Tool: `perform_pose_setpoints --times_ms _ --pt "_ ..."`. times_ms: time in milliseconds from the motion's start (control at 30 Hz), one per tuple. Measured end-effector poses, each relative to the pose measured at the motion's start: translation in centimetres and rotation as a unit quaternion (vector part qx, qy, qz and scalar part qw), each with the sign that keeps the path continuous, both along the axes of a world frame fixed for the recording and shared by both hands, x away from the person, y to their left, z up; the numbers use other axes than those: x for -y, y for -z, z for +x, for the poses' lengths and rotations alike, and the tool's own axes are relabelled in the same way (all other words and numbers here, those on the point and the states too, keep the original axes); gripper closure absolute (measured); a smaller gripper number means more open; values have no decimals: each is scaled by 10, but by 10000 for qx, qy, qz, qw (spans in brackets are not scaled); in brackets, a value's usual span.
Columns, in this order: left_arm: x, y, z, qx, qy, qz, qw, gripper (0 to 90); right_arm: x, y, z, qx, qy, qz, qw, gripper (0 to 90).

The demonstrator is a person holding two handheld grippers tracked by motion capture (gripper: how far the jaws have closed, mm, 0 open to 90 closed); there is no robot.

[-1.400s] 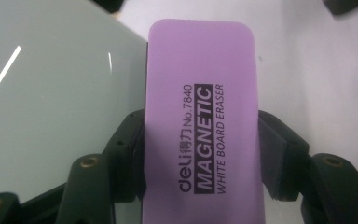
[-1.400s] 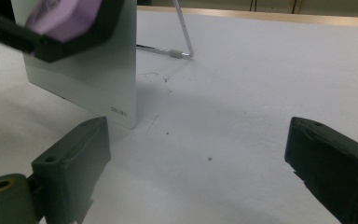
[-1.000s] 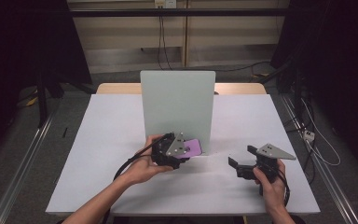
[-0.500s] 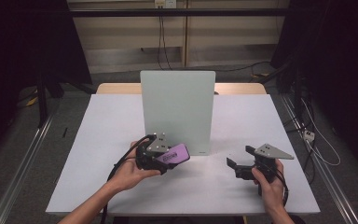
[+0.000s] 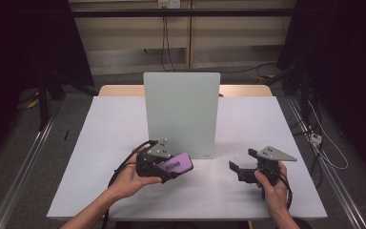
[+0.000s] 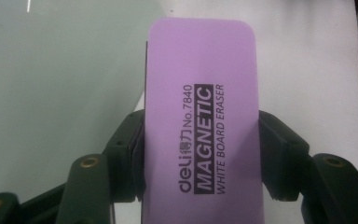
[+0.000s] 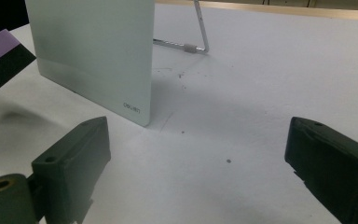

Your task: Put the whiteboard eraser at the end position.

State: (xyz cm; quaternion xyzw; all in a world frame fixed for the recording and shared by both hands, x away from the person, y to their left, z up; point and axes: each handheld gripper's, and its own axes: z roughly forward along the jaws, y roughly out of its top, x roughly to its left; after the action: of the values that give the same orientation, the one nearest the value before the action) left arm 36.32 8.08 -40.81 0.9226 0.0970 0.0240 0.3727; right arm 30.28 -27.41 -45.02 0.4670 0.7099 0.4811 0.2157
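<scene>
On the purple eraser (image 6: 200, 126) clamped in your left hand-held gripper (image 6: 200, 163), you can read the print running lengthwise along its top face in the left gripper view: the brand "deli" followed by 2 small characters too fine to make out, then "No.7840". Beside that, "MAGNETIC" stands in light letters on a dark bar, with "WHITE BOARD ERASER" in small capitals under it. In your right gripper view, the standing white board (image 7: 93, 56) carries a faint grey logo at its lower corner, which looks like "deli", though it is blurred.
</scene>
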Motion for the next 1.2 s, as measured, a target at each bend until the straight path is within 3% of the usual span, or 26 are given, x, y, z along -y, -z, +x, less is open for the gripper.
perform_pose_setpoints --times_ms 267,333,400,433,500,567,600,800,1200 --pt "13 3 -8 -129 153 189 9996 410 3 0 -1 17 -33 34 10000 64" --pt "17 5 -10 -75 173 321 9993 410 3 0 -1 20 -61 37 10000 64" --pt "20 7 -11 -216 208 234 9993 410 2 0 0 12 -80 35 10000 64" --pt "22 7 -12 -186 198 391 9989 410 2 0 0 18 -84 39 10000 64" --pt "25 11 -13 -255 309 347 9986 410 1 1 0 3 -96 26 10000 64" --pt "28 15 -14 -239 308 431 9983 410 2 1 0 8 -99 32 9999 64" --pt "29 15 -14 -130 269 555 9980 410 2 0 0 12 -93 28 10000 64" --pt "36 24 -10 -271 299 557 9976 410 0 0 0 5 -121 -8 9999 64" --pt "41 32 -11 -174 243 647 9975 407 -3 -1 -1 26 -153 -47 9999 63"
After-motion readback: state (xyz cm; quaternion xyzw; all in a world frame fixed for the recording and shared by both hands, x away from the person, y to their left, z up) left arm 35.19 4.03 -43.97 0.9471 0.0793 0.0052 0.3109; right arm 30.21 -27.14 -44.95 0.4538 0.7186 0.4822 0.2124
